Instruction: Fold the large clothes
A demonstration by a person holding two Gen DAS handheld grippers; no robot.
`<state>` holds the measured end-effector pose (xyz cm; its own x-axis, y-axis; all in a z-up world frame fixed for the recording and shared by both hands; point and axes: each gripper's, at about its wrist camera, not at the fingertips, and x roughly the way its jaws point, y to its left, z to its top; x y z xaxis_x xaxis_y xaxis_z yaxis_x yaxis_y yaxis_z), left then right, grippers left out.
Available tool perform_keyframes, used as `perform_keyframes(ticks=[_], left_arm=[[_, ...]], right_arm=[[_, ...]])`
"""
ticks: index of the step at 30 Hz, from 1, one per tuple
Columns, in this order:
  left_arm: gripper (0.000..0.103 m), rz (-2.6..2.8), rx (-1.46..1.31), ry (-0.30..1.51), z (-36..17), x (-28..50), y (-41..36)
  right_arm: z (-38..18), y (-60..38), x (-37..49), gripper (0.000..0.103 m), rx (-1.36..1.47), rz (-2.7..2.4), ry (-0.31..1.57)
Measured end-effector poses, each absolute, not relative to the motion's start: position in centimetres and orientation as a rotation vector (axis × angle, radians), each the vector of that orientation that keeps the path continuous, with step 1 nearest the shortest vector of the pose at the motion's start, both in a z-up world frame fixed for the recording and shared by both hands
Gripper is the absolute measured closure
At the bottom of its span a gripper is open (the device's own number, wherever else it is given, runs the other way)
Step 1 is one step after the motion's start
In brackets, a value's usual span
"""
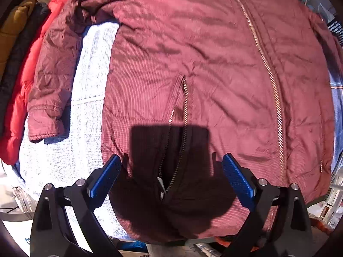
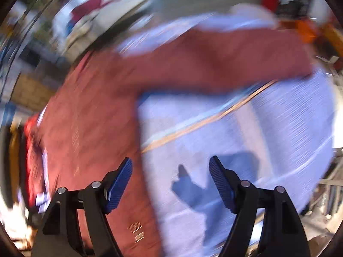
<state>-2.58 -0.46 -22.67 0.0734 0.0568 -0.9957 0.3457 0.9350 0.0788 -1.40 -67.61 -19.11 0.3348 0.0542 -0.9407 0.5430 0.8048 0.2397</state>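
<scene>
The left claw [image 1: 171, 177] hangs released, pointing down over the hem of the maroon jacket [image 1: 193, 64], which lies spread flat on the white-covered desk [image 1: 90, 85], zipper [image 1: 263, 64] running away. The right claw [image 2: 170, 184], also released, hovers beside the jacket's outstretched sleeve [image 2: 214, 64].

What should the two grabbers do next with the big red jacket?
Probably the right gripper should go to the sleeve stretched out over the white cloth, close on its cuff and fold it across the jacket. Both grippers' jaws stand open with nothing held, and the jacket lies flat, zipped, with its sleeves still spread.
</scene>
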Motion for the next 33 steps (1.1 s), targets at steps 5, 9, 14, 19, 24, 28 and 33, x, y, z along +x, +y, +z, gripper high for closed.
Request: perform_keyframes(ticks=[5,9,14,19,24,28,33], left_arm=[[0.009,-0.229,0.353,1.459,-21.0,-3.2,-2.9],[0.009,-0.232,0.372,1.463,-20.5,-3.7,-4.4],[0.009,-0.219,0.410,1.470,-20.8,-4.4,-5.6],[0.009,-0.223,0.439,1.447,-20.2,-4.9,-6.5],[0.009,-0.271,0.486,1.423,-20.2,-5.7,-7.3],[0.009,-0.289,0.480,1.420,-20.9,-4.8,-6.4],[0.009,-0.280,0.435,1.406,-20.5,-3.4,-5.1]], right_arm=[[-17.9,-83.6,-3.0,0.030,0.700,-0.620,1.064],[-20.2,-90.4,-2.3,0.030,0.782,-0.668,1.107],[-23.4,-90.8,-0.1,0.068,0.840,-0.599,1.150],[-20.0,-88.9,0.3,0.093,0.936,-0.381,1.032],[-11.9,-97.5,-4.0,0.102,1.246,-0.365,0.577],[-10.2,-101.7,-5.3,0.102,1.157,-0.714,0.664],[-12.1,-97.1,-2.4,0.042,1.026,-0.586,0.826]])
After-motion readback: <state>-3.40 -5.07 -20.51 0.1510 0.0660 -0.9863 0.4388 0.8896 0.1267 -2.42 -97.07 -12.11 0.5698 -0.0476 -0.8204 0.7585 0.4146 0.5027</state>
